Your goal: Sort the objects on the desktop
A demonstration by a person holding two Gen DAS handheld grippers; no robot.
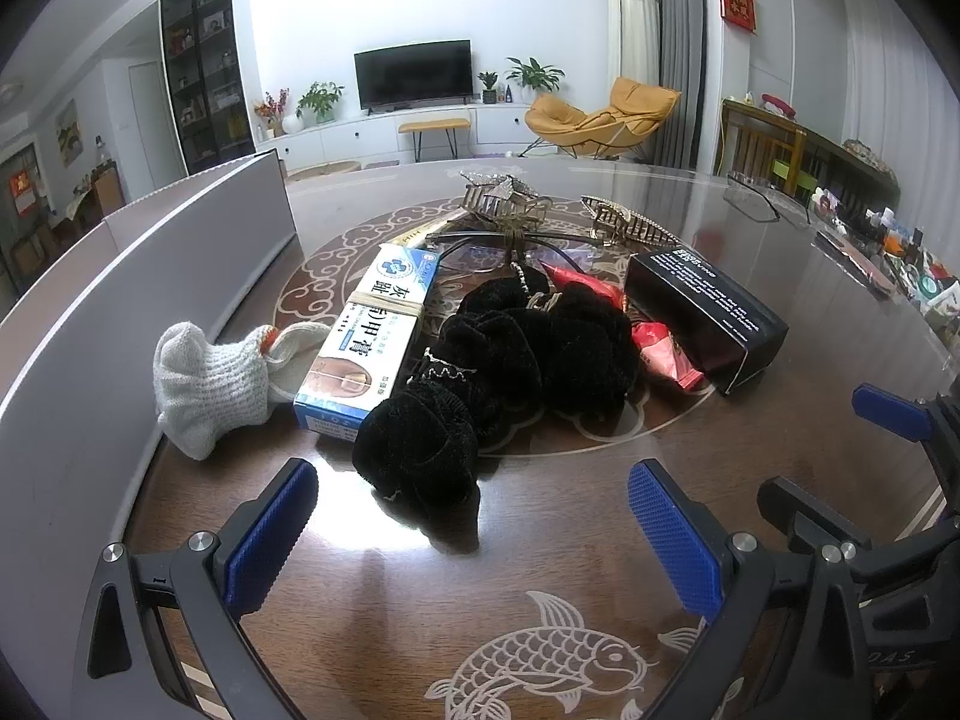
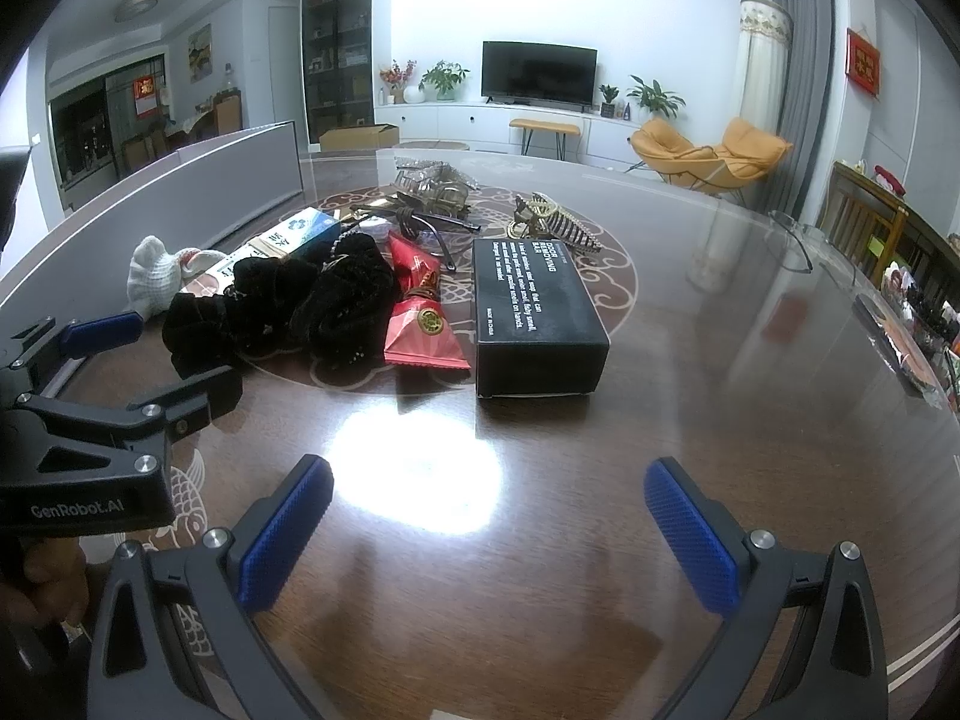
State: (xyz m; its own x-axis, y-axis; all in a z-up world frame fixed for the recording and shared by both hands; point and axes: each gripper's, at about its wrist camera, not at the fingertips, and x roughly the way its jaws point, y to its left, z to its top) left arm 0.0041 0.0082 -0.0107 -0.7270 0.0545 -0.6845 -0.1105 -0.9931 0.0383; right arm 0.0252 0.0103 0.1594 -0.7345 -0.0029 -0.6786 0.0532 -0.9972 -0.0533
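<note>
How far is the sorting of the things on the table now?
Nothing looks sorted yet. The black scrunchies, medicine box, black box, red packet, white cloth, hair claws and glasses all lie in one heap at the middle of the table. Nothing is in hand: the left gripper and right gripper are both open and empty. All the sorting is left.

The black box (image 2: 537, 315) carries white print headed "ODOR REMOVING BAR"; its smaller lines are too fine to read. The left gripper (image 2: 153, 354) body reads "GenRobot.AI". The blue-white carton (image 1: 366, 339) shows large Chinese characters "灰趾" and "甲膏".
</note>
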